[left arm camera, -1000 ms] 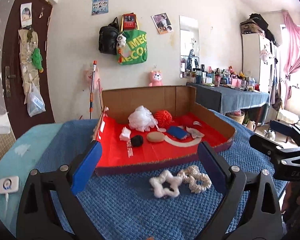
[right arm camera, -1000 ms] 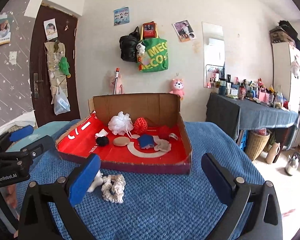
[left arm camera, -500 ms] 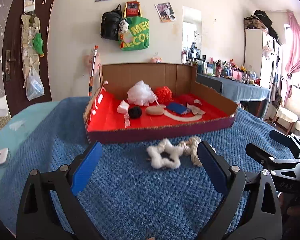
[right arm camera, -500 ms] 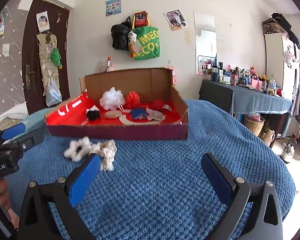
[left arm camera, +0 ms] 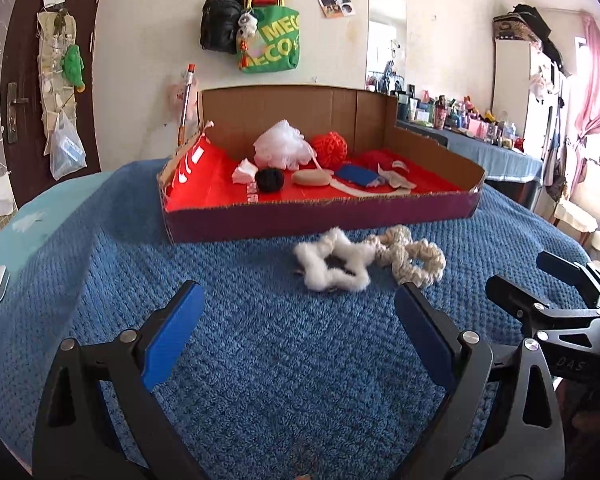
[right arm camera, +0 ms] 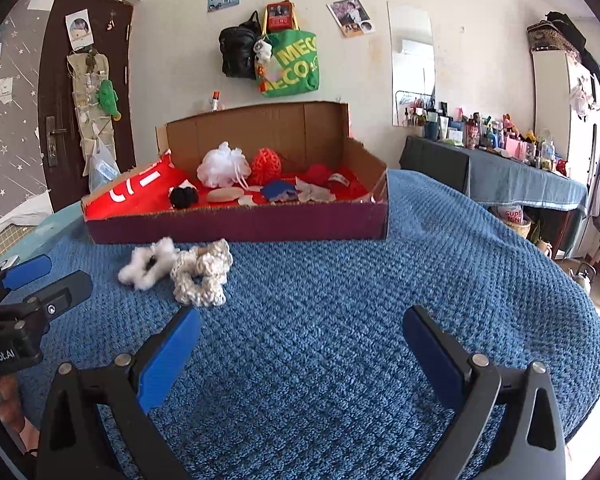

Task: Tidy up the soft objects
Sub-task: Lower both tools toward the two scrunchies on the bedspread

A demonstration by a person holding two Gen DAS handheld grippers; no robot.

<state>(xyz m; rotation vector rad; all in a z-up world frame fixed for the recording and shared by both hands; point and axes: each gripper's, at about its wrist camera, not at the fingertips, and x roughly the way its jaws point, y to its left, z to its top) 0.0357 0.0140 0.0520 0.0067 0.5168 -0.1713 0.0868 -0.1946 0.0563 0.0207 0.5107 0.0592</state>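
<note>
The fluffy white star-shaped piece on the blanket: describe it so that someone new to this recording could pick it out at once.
Find the shallow cardboard box with the red lining on the blue blanket. Two soft pieces lie touching on the blanket just in front of its purple front wall. The fluffy white star is the left one in the left wrist view, an open five-pointed outline of pure white fuzz, unlike the cream braided rope piece beside it.

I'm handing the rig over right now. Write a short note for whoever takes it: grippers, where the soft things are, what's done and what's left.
Left gripper: open, empty, low over the blue blanket.
Right gripper: open, empty, also over the blanket.
In the cardboard box: white mesh puff, red yarn ball, black pompom, tan pad, blue cloth and other small pieces.
Outside, on the blanket in front of the box: white fluffy star and cream rope ring, touching each other.
Left: probably put those two into the box.
</note>
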